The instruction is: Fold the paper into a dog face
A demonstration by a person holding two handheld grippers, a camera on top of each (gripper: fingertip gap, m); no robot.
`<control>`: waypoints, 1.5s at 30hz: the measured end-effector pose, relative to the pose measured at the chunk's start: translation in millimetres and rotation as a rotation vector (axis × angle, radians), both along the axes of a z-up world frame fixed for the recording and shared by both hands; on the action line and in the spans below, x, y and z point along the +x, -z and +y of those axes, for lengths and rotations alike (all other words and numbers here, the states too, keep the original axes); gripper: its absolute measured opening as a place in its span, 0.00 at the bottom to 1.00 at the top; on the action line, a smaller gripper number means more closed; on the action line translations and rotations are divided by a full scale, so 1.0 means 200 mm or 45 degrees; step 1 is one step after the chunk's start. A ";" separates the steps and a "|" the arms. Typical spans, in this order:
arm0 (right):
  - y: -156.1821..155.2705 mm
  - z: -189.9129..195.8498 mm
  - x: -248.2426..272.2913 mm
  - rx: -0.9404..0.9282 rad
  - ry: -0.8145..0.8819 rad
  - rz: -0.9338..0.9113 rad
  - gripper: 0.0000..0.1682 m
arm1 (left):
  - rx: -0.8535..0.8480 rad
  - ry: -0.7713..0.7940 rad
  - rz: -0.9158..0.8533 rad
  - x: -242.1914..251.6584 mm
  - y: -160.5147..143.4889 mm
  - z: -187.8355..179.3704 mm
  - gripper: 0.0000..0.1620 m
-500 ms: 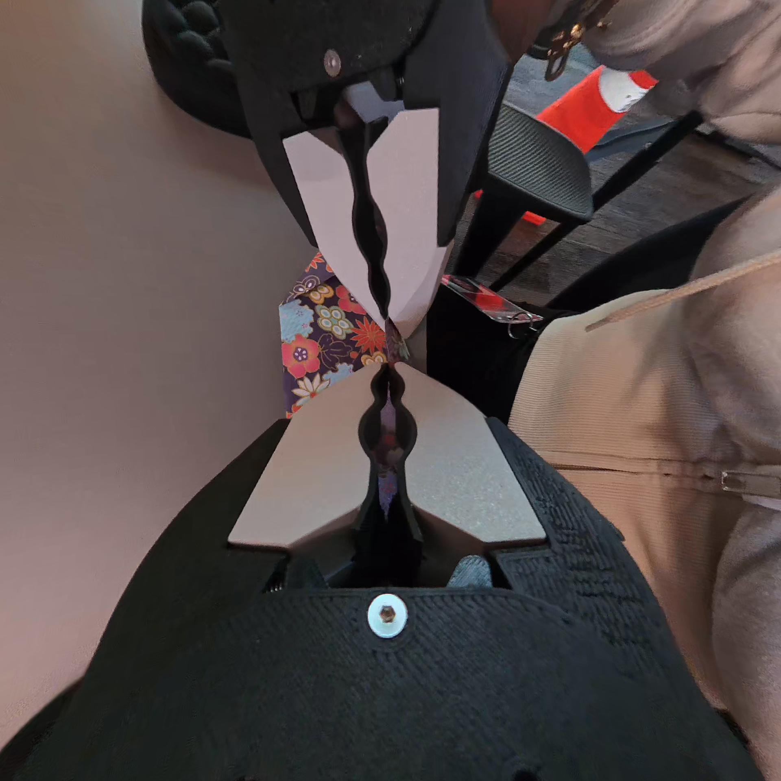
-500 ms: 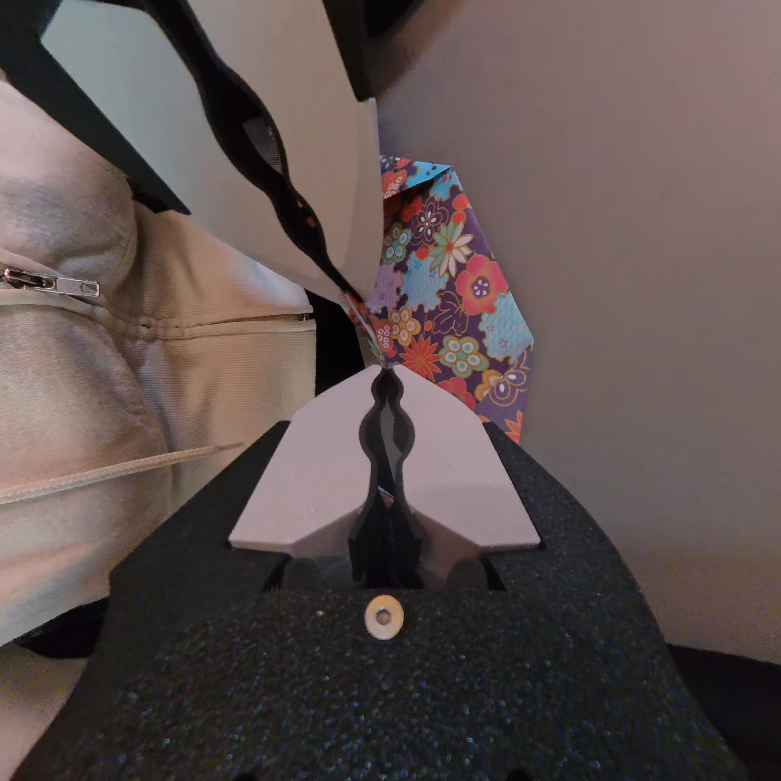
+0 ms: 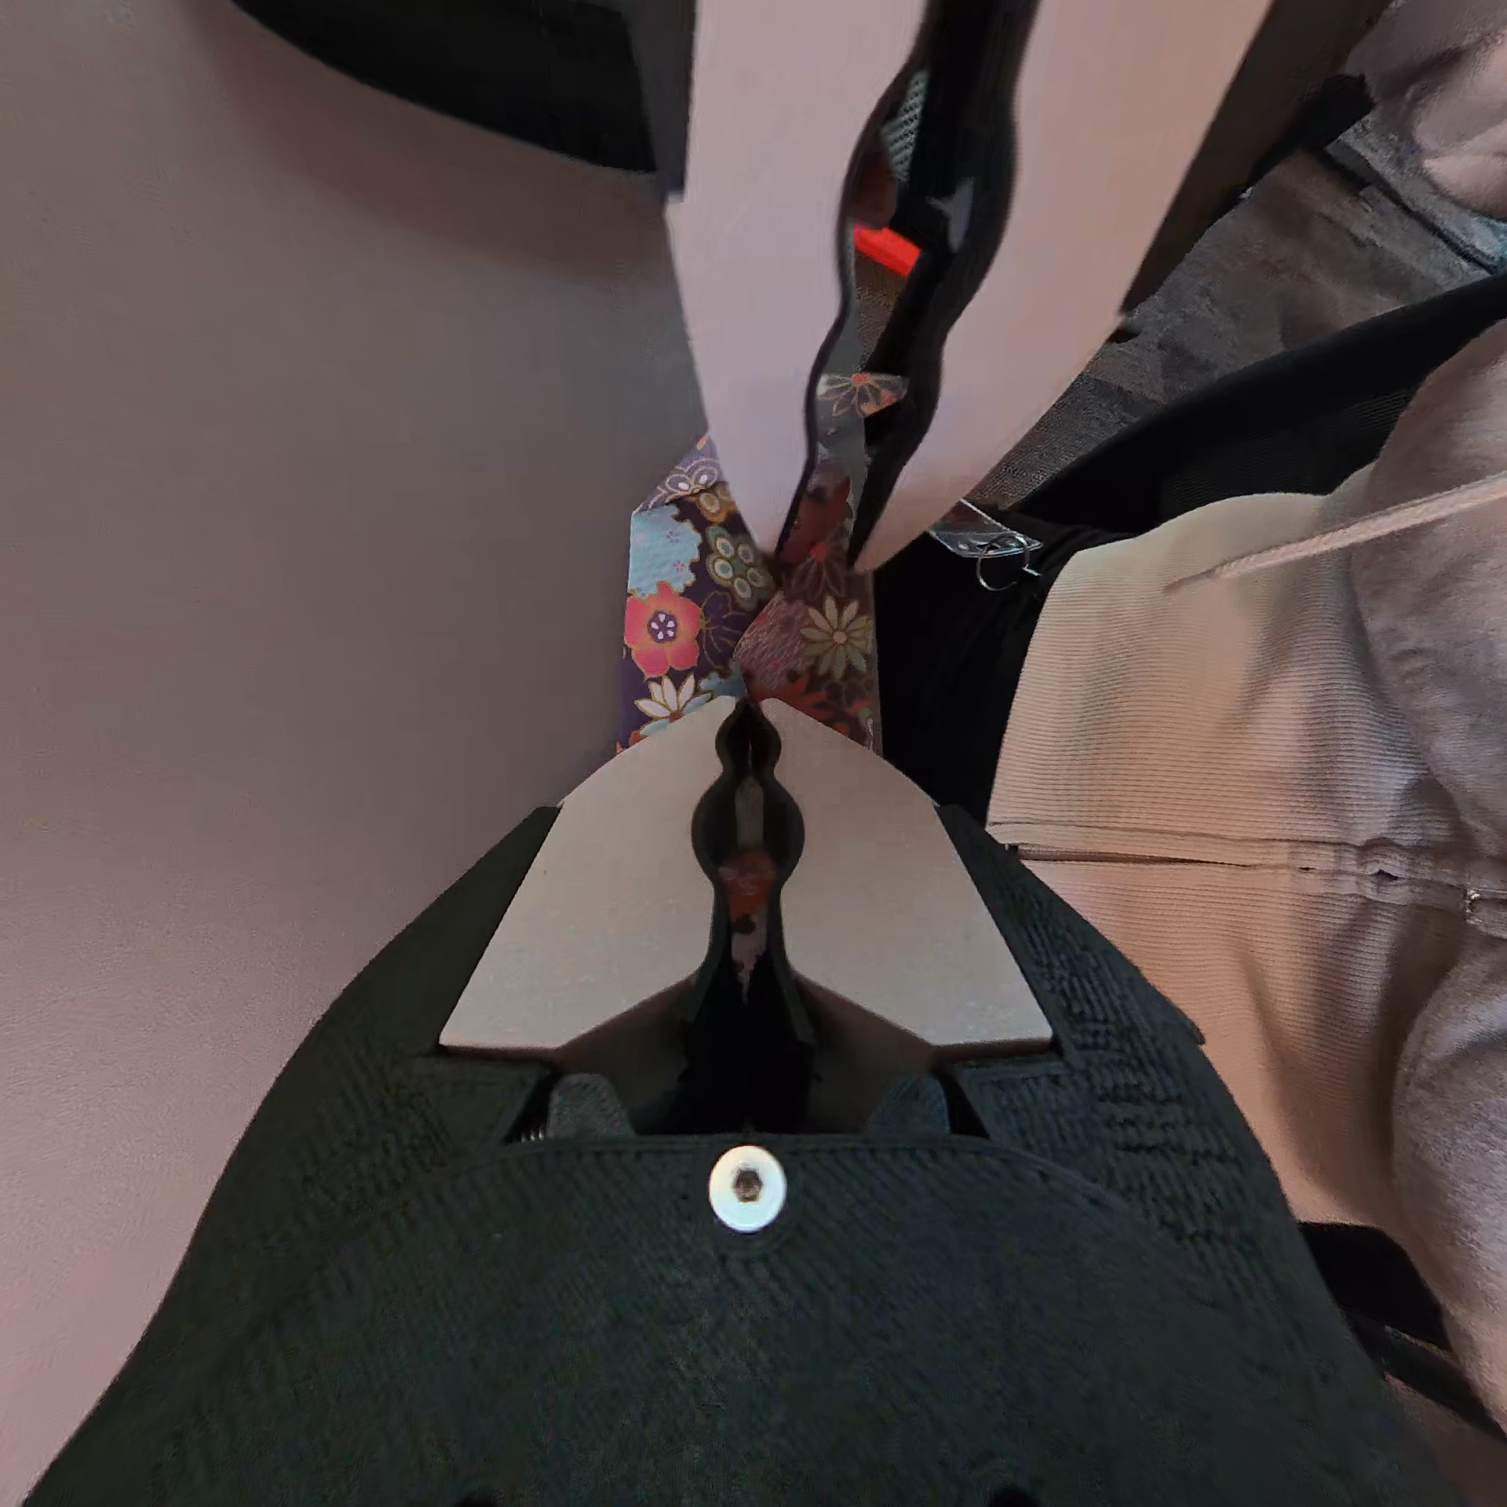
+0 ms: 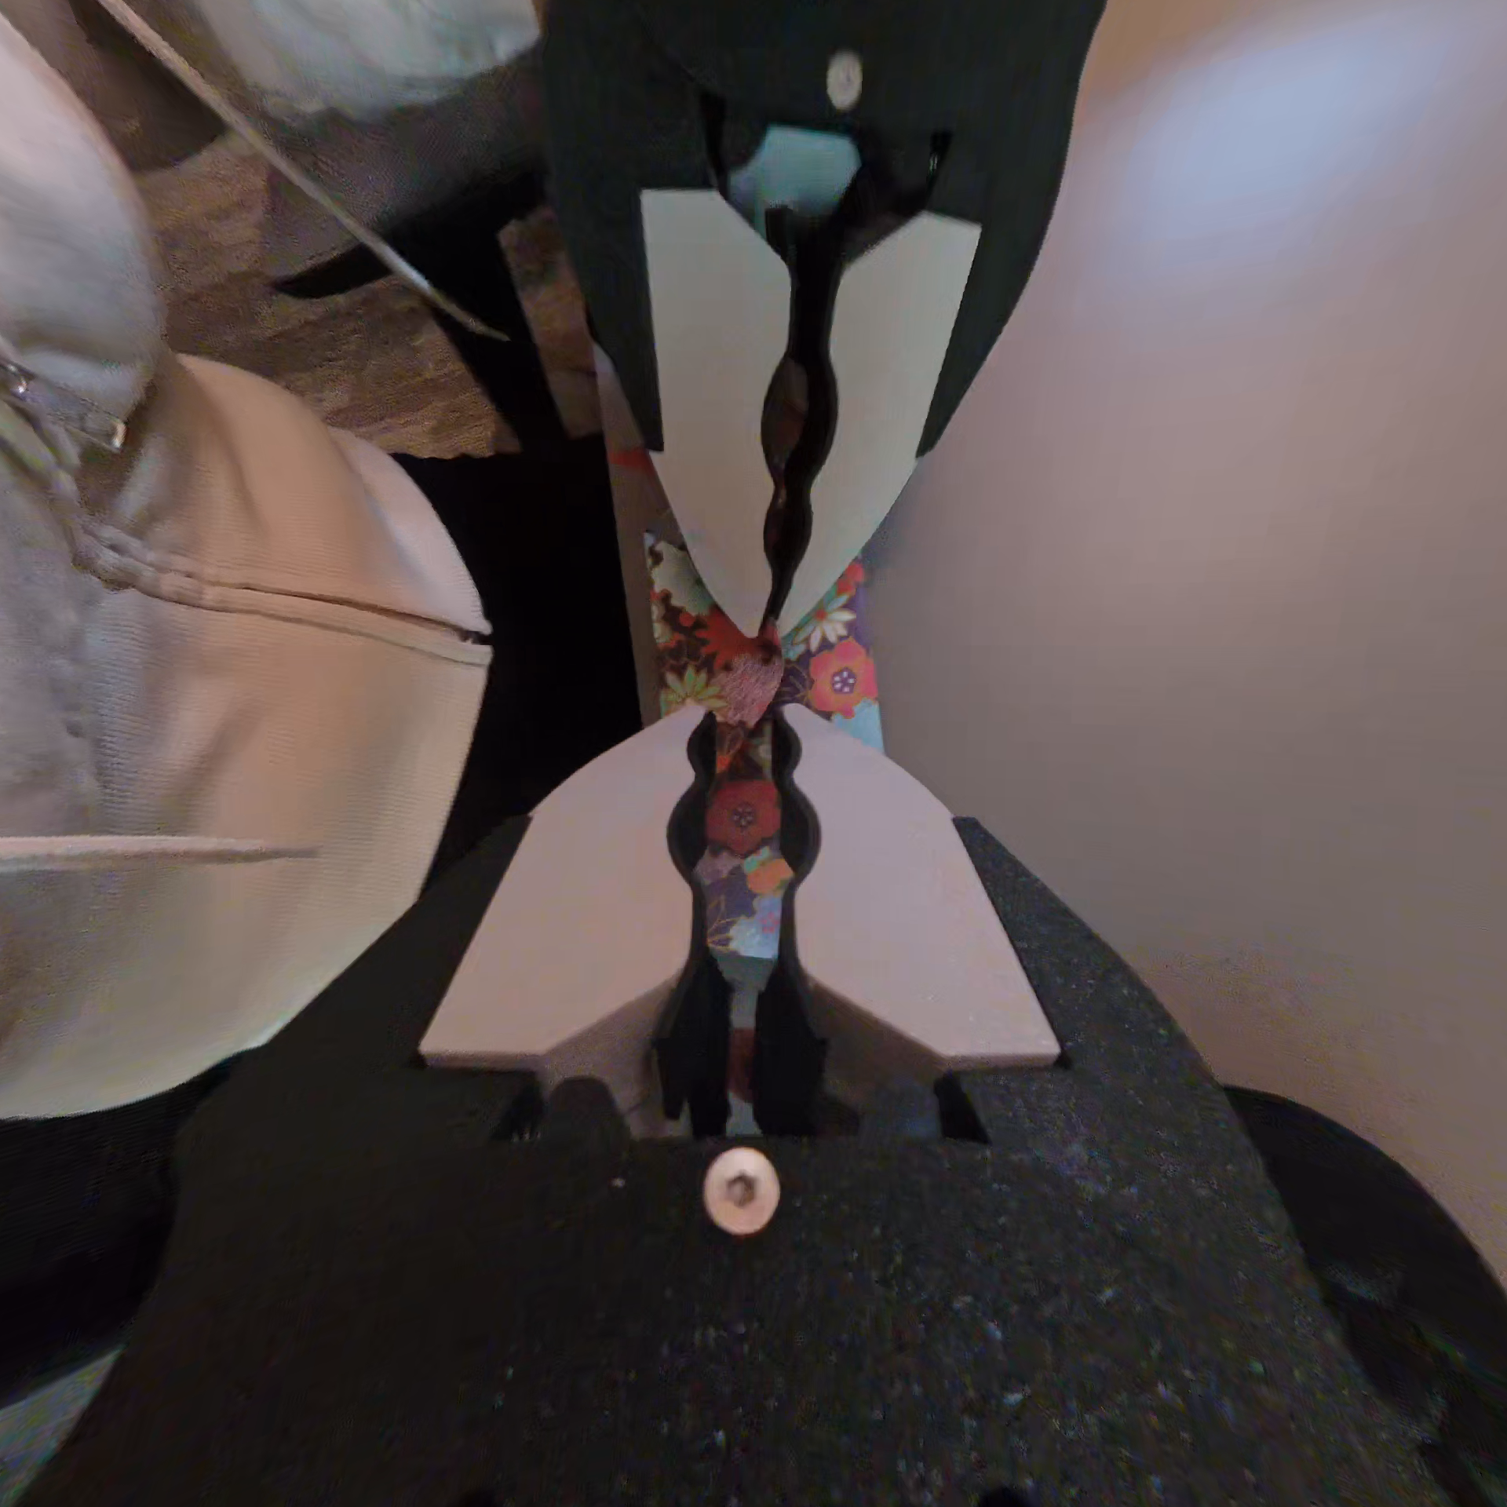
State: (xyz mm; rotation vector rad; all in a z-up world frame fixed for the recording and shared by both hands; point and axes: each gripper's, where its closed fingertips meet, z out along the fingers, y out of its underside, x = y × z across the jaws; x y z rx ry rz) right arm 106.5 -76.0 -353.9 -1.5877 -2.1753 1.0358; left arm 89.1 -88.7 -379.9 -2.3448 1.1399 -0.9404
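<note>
The left tongs [image 3: 749,711] are seen pressed together, with a strip of the floral paper [image 3: 665,628] pinched between their wavy inner edges; the pattern can be made out in the slit between the pale fingers [image 3: 603,905]. The right tongs [image 4: 744,718] are likewise closed on the paper [image 4: 844,677], whose red and blue flowers show along the narrow gap between the two fingers [image 4: 571,913]. In each wrist view the other tongs are met tip to tip: the right tongs [image 3: 819,554] are seen coming in from above in the left view, their tips slightly parted around a fold of the sheet, and the left tongs [image 4: 771,632] are seen from above in the right view, closed at the tip on the same sheet. The paper is thus held between the two pairs of tongs, folded and standing on edge, just beside the edge of the pale desk [image 3: 285,489]. Whether its lower part touches the desk cannot be told. On the side away from the desk, a person's beige zipped jacket [image 3: 1223,775] is seen close by, with a dark garment [image 3: 938,652] beneath it. A clear badge holder with a metal clip [image 3: 991,538] hangs near the jacket's hem. A bright glare is cast on the desk [image 4: 1223,489] in the right view.
</note>
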 end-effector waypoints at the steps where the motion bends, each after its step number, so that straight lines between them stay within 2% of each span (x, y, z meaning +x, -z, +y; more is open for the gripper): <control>1: -0.03 0.01 0.00 0.096 0.008 0.100 0.05 | -0.002 -0.001 0.003 0.00 0.00 0.00 0.00; 4: -0.05 -0.07 0.01 0.352 -0.043 0.297 0.01 | 0.003 -0.006 0.006 0.00 0.01 0.00 0.00; 6: -0.02 -0.11 -0.01 0.473 -0.019 0.306 0.01 | 0.006 -0.007 0.008 0.00 0.01 0.00 0.00; 11: 0.04 -0.13 -0.07 0.359 0.194 0.280 0.01 | 0.020 -0.007 0.013 0.00 0.01 0.00 0.00; 13: 0.08 -0.16 -0.07 0.331 0.185 0.240 0.00 | 0.019 -0.007 0.012 0.00 0.01 0.00 0.00; 23: 0.12 -0.18 -0.05 0.633 0.109 0.316 0.01 | -0.014 0.011 -0.007 0.01 0.01 -0.01 0.00; 30: 0.13 -0.18 -0.04 0.553 0.158 0.322 0.00 | -0.027 0.004 -0.009 0.01 0.01 0.00 0.00; 40: 0.14 -0.18 -0.03 0.096 0.336 0.168 0.00 | -0.011 0.007 0.029 0.01 0.01 0.00 0.00; 45: 0.14 -0.18 -0.03 0.176 0.306 0.144 0.00 | -0.012 0.010 0.047 0.01 0.01 0.00 0.00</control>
